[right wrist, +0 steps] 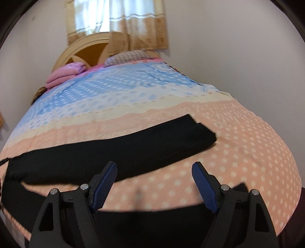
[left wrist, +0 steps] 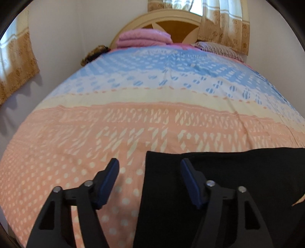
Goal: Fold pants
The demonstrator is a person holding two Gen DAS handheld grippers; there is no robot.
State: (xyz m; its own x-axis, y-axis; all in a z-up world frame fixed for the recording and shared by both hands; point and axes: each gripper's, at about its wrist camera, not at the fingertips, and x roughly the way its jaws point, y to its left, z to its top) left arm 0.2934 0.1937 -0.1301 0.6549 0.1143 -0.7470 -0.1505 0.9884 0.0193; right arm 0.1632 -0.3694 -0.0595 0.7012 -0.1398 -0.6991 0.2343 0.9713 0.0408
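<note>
Left wrist view gives me my left gripper (left wrist: pixel 149 164) with its jaws spread and nothing between the blue pads (left wrist: pixel 111 183). Its tips hang over the edge of the black pants (left wrist: pixel 238 181): the fabric's straight left edge runs down between the two fingers, so one finger is over the pink dotted bedspread (left wrist: pixel 66 152) and the other over the cloth. I cannot tell whether the tips touch anything.

On the right wrist camera, my right gripper (right wrist: pixel 154 165) is also spread wide and empty. One pant leg (right wrist: pixel 118 152) lies flat across the bedspread (right wrist: pixel 238 143), running from the left side up toward the right, where its end (right wrist: pixel 202 131) sits well clear of the bed's edge. The left fingertip (right wrist: pixel 110 171) overlaps this leg's near edge in the picture; the right one is over bare bedspread. A second stretch of black fabric (right wrist: pixel 152 225) lies at the bottom of the frame, below the fingers.

Farther back I see a stack of folded pink blankets (left wrist: pixel 144 38) against the arched headboard (left wrist: pixel 171 17), a patterned pillow (left wrist: pixel 219 47) beside them, and curtains (left wrist: pixel 225 22) at the window behind.
</note>
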